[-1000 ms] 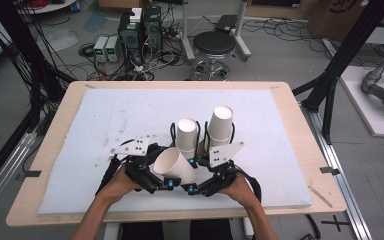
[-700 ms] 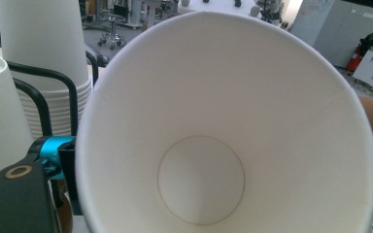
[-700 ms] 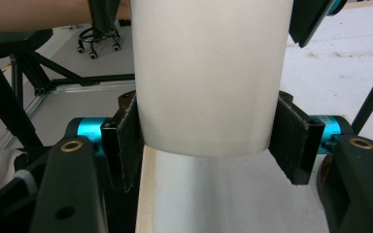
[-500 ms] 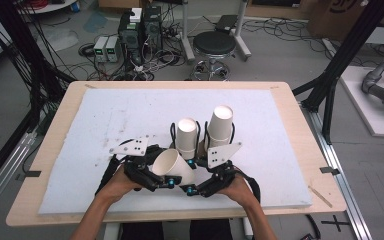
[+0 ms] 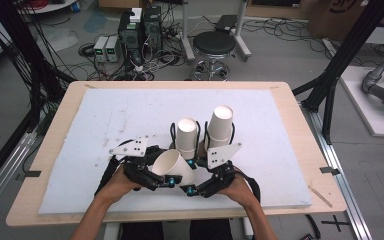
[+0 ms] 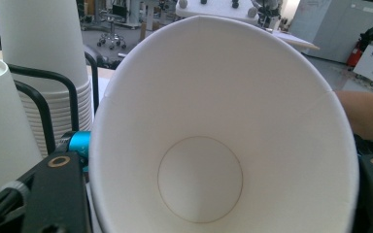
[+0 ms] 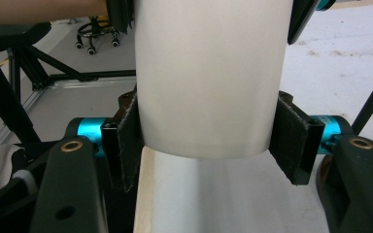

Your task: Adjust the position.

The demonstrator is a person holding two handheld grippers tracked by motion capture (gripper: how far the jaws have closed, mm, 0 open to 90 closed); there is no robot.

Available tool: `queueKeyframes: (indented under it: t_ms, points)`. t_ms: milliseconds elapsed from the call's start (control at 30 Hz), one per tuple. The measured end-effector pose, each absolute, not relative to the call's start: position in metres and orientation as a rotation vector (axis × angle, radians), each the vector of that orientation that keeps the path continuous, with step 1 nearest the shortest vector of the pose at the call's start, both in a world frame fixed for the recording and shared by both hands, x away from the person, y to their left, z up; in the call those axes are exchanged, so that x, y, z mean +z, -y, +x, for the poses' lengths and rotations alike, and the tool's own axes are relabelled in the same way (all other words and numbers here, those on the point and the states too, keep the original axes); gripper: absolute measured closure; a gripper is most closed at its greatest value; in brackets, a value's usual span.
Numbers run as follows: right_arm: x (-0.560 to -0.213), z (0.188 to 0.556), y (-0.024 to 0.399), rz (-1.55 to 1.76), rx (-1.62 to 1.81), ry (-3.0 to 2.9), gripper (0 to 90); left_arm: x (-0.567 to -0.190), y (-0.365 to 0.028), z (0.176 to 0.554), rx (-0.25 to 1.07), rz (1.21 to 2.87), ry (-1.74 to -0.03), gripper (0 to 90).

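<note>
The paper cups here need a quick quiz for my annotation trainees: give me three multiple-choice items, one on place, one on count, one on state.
1. Where is the tilted cup?
A. Between the two grippers
B. At the table's far edge
C. On the floor

2. How many cup stacks stand behind it?
A. One
B. Two
C. Four

3. How is the right gripper?
A. Wide open, holding nothing
B. Lying on the stool
C. Shut on the cup

Answers: 1 A, the left gripper and the right flank it; 2 B, a shorter stack and a taller stack stand upright; 3 C, its pads press the cup's sides.

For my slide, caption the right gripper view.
Right gripper clamping the base of a white paper cup above the table.
</note>
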State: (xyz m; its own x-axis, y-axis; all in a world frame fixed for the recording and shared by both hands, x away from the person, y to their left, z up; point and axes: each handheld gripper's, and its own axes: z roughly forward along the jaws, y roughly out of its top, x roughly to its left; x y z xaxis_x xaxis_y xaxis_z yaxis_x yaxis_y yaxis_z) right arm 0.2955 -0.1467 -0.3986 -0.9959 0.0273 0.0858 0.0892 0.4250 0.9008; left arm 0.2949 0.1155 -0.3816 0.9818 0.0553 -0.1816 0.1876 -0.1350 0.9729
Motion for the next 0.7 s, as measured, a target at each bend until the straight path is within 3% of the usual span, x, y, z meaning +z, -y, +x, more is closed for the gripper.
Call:
queueKeyframes:
  t_ms: [33,200,700]
  points:
    - [-0.3986,0.2955,0.1466,-0.105,-1.649,2.604,35.4,-0.3817,-0.1154,0.2947,-0.114,1.709,-0.183,29.2]
    - [-0.3997,0.2953,0.1431,-0.172,-1.616,2.644,14.8,-0.3818,-0.1156,0.2945,-0.112,1.714,-0.183,29.5]
    - [-0.3984,0.2933,0.1423,-0.163,-1.604,2.645,14.6,-0.3813,-0.12,0.2944,-0.092,1.728,-0.188,30.5]
